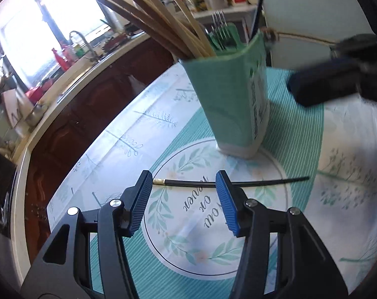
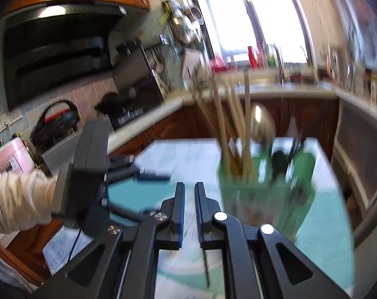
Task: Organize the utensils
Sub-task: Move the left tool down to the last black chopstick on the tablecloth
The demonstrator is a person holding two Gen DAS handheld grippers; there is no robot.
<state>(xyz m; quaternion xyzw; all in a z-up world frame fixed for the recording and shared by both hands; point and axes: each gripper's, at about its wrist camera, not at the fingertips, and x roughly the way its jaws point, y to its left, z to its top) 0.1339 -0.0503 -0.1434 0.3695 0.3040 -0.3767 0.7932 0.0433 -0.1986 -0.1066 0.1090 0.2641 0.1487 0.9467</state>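
A green utensil holder stands on the table with wooden chopsticks and metal forks in it. A single black chopstick with a silver tip lies on the cloth in front of it. My left gripper is open, low over that chopstick, its fingers on either side. My right gripper has its jaws nearly closed with nothing seen between the tips; a thin dark rod shows lower between the fingers. The holder is blurred ahead of it, with chopsticks and a spoon.
The table carries a teal and white leaf-print cloth. A wooden-fronted kitchen counter with a sink and tap runs to the left under a bright window. The right gripper shows blurred at the upper right. A pink rice cooker stands at the left.
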